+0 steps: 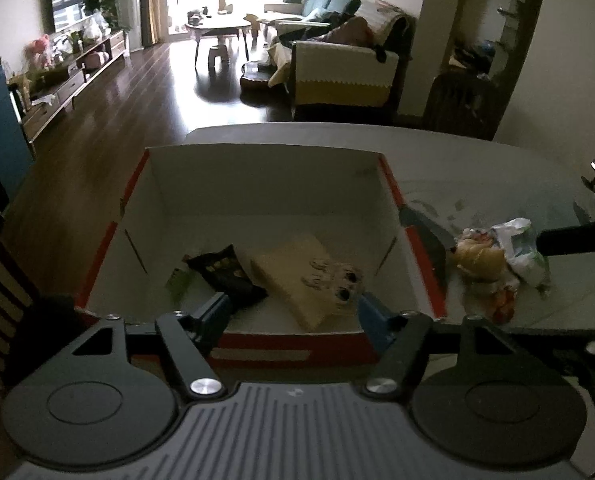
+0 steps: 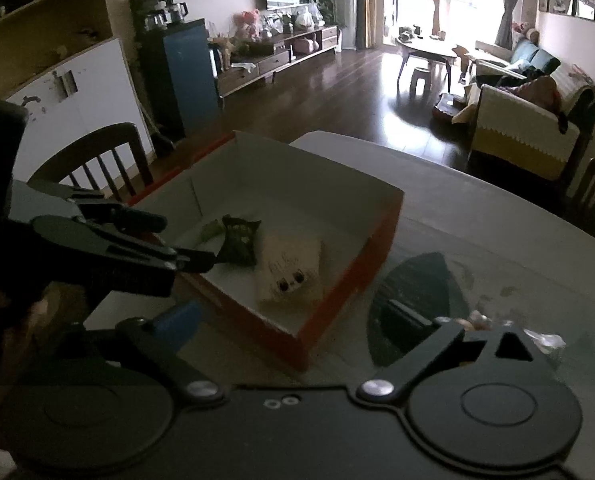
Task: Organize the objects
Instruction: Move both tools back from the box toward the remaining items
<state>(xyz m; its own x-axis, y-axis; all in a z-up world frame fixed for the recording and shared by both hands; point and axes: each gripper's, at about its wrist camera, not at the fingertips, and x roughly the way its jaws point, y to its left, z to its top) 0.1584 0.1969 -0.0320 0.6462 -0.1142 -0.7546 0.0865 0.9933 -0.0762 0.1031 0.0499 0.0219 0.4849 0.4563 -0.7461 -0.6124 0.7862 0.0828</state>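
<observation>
Left wrist view looks down into the red-sided box [image 1: 257,216], where a dark snack packet [image 1: 227,270] and a pale cartoon-faced packet [image 1: 309,276] already lie; the left gripper [image 1: 291,312] hangs over the box's near wall, fingers spread and holding nothing. Just right of the box, on the tabletop [image 1: 477,168], sits a loose heap of snack bags [image 1: 497,258], with the right gripper [image 2: 293,320] near it, fingers apart and empty as far as shows. I judge the heap comes next: pinch one bag only, lift it clear of the box's wall, then release low inside.
</observation>
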